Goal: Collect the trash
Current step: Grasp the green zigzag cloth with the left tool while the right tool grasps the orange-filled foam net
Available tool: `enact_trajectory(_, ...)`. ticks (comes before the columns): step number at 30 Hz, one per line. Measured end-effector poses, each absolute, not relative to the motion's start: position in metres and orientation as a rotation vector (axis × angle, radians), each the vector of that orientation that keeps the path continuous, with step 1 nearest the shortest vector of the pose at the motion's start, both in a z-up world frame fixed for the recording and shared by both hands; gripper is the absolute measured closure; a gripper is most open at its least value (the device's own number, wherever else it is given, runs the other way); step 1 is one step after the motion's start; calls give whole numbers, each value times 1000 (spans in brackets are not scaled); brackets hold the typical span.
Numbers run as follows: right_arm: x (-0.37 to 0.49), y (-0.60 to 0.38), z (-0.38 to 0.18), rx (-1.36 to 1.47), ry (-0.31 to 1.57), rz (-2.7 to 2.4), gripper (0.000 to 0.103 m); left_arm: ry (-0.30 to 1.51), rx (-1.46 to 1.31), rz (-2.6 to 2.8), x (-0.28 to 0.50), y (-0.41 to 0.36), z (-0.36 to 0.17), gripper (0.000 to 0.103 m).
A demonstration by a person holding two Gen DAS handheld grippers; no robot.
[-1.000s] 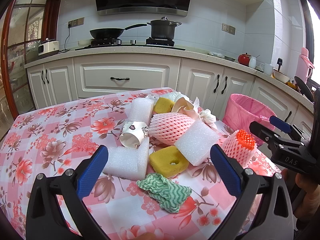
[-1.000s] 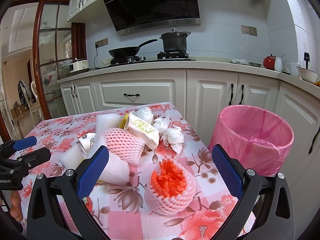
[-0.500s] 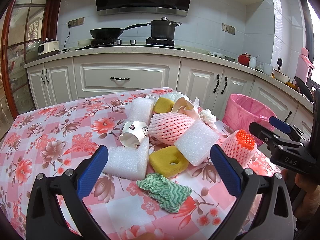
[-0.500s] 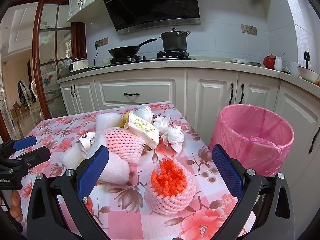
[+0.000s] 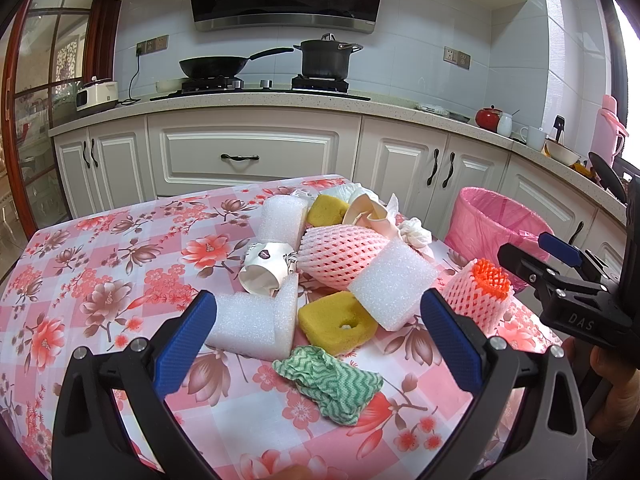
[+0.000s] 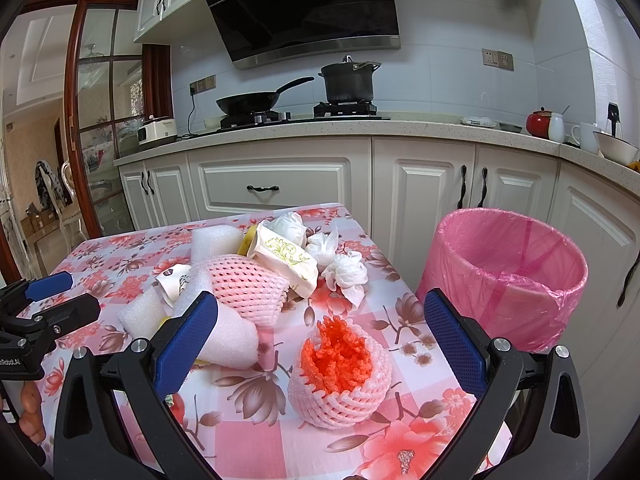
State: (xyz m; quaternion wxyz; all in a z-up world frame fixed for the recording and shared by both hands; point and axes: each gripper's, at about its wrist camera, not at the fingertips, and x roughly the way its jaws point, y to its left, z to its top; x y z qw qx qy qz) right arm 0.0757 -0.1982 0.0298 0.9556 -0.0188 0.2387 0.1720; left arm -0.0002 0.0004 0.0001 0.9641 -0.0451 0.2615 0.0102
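Nothing has shifted over the last second; both claws hover wide open and empty, so collecting has not begun; the orange-filled foam net (image 6: 340, 376) sits between the right gripper (image 6: 320, 340) fingers; the green cloth (image 5: 328, 384) lies below the left gripper (image 5: 318, 332); the pink bin (image 6: 504, 276) stands beyond the right gripper's right finger

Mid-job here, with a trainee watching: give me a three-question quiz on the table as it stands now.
1. True or false: the right gripper is shut on the orange-filled foam net.
2. Which lies nearest the left gripper? A) green wavy cloth B) crumpled white tissue C) paper cup
3. Fill in: the bin beside the table is lined with a ____ bag.

Key
1. False: its jaws stand wide open, the net on the table between them.
2. A
3. pink
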Motion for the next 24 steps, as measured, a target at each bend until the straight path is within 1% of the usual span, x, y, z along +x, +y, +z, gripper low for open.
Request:
enact_trajectory(8,76,-200,31,-35,490,349,7,530,-93,23,0,1,0,5)
enact_trajectory(12,81,-203,21,-39,513,340,7,535,-95,28,-2,3,0,5)
enact_trajectory(17,90,-207,9,-40,563,324,7,540,-101,33,1,6,-6,5)
enact_trajectory(24,104,-202,-6,-71,680,312,7,555,-122,47,1,15,-12,5)
